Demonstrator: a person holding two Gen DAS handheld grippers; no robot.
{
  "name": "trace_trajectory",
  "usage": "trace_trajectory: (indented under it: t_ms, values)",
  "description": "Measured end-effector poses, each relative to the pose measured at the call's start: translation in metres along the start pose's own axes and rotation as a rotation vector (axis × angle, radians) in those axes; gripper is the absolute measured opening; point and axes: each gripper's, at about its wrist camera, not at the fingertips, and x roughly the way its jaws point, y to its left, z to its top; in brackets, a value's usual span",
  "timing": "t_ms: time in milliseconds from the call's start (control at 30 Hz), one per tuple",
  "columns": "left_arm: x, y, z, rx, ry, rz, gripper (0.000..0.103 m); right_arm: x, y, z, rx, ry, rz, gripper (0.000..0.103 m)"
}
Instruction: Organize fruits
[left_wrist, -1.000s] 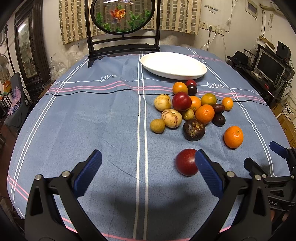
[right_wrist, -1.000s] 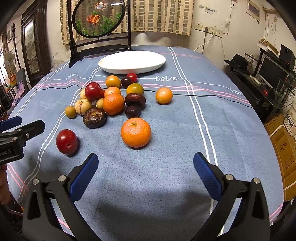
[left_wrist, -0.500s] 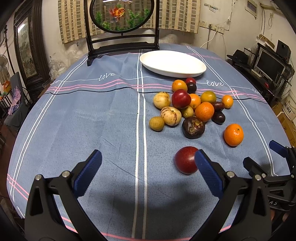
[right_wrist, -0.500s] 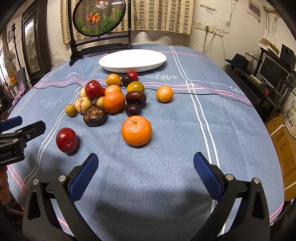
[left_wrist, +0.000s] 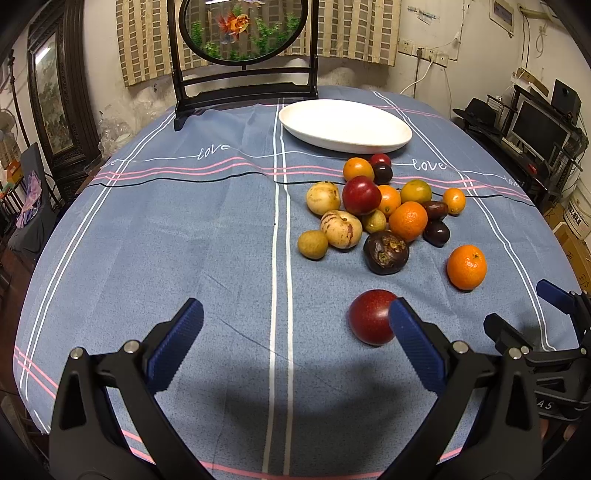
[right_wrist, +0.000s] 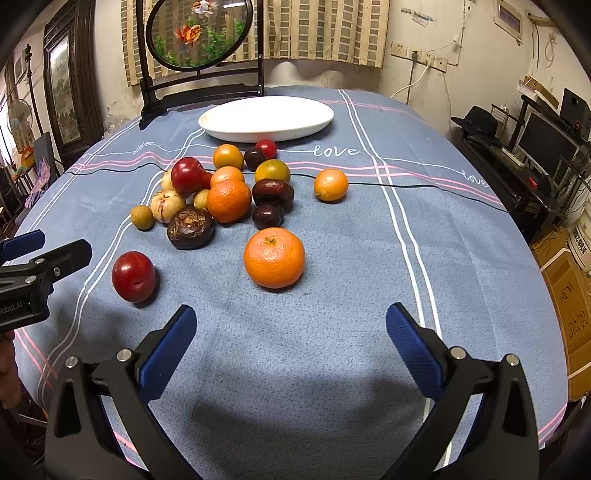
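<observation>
Fruits: I see a loose heap of them on the blue tablecloth (left_wrist: 166, 240), right of its white centre stripes and just near of the white plate (left_wrist: 345, 125), which holds nothing.
Red plum (right_wrist: 133, 276): lies alone at the near edge of the spread, apart from the heap; in my left wrist view the right fingertip (left_wrist: 410, 332) covers part of its right side, and I cannot tell whether they touch.
Big orange (right_wrist: 274, 257): sits by itself near of the heap and right of the red plum, ahead of my right gripper.
Mangosteen (left_wrist: 386, 252): dark and wrinkled, at the near side of the heap, beside a second orange (left_wrist: 407, 220).
Pale fruits: a striped one (left_wrist: 341, 229), a yellow-tan one (left_wrist: 323, 198) and a small brownish one (left_wrist: 312, 244) form the heap's left side.
Far side of heap: a small red fruit (right_wrist: 266, 148) and a dark plum (right_wrist: 255, 158) lie just near of the plate rim.
Stray small orange (right_wrist: 331, 185): right of the heap, on the black line of the cloth.
Left gripper (left_wrist: 291, 328): jaws spread wide, gripping nothing, low over the cloth.
Right gripper (right_wrist: 291, 326): jaws wide apart too, empty, over bare cloth near of the big orange.
Far end: a round goldfish screen (left_wrist: 243, 27) on a dark stand behind the plate.
</observation>
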Motion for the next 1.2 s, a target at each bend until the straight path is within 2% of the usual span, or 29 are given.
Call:
trace_trajectory:
  t_ms: [933,1200]
  values:
    - [0.006,-0.002,-0.001,0.011,0.02,-0.003,0.101,0.003,-0.004,-0.002,-0.003,0.016,0.002,0.102]
    - [0.027,0.0,-0.015,0.04,0.086,-0.023,0.101,0.007,-0.016,-0.008,0.0,0.028,0.005,0.102]
